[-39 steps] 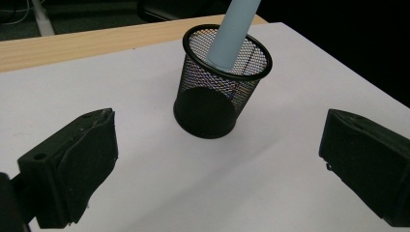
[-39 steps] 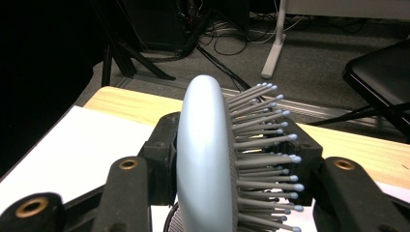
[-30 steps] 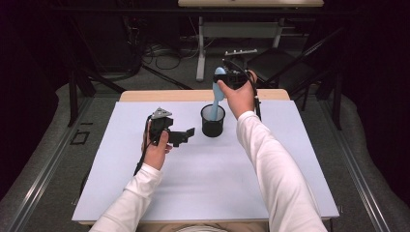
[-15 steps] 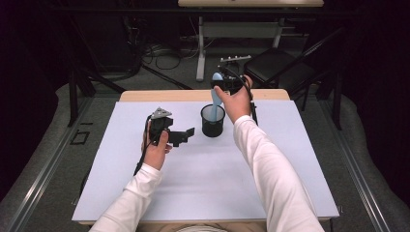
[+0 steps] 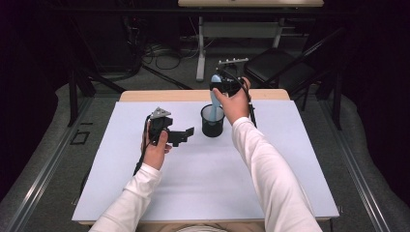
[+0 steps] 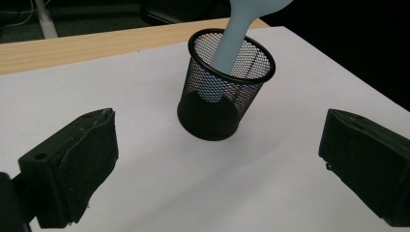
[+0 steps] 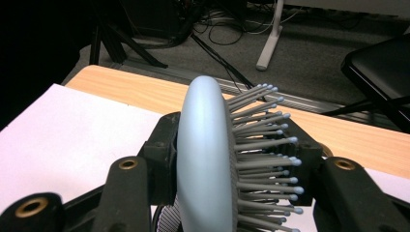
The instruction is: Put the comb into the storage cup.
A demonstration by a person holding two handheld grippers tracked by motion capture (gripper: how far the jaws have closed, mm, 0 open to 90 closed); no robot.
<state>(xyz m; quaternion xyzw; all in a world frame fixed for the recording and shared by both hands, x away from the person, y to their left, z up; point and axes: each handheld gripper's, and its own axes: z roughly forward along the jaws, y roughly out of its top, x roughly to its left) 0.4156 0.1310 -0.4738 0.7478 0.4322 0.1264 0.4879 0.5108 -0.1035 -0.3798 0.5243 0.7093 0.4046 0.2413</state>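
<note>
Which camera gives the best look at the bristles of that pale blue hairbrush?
The right gripper view: the hairbrush sits close up, clamped in the right gripper, bristles sharp. The left gripper view shows its handle standing in the mesh cup. The high view shows a small blue shape.

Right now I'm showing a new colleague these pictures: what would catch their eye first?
The pale blue hairbrush, clamped by its head in the right hand-held gripper, handle down inside the black mesh cup near the table's far edge. Then the left hand-held gripper, jaws wide open, pointing at that cup.
</note>
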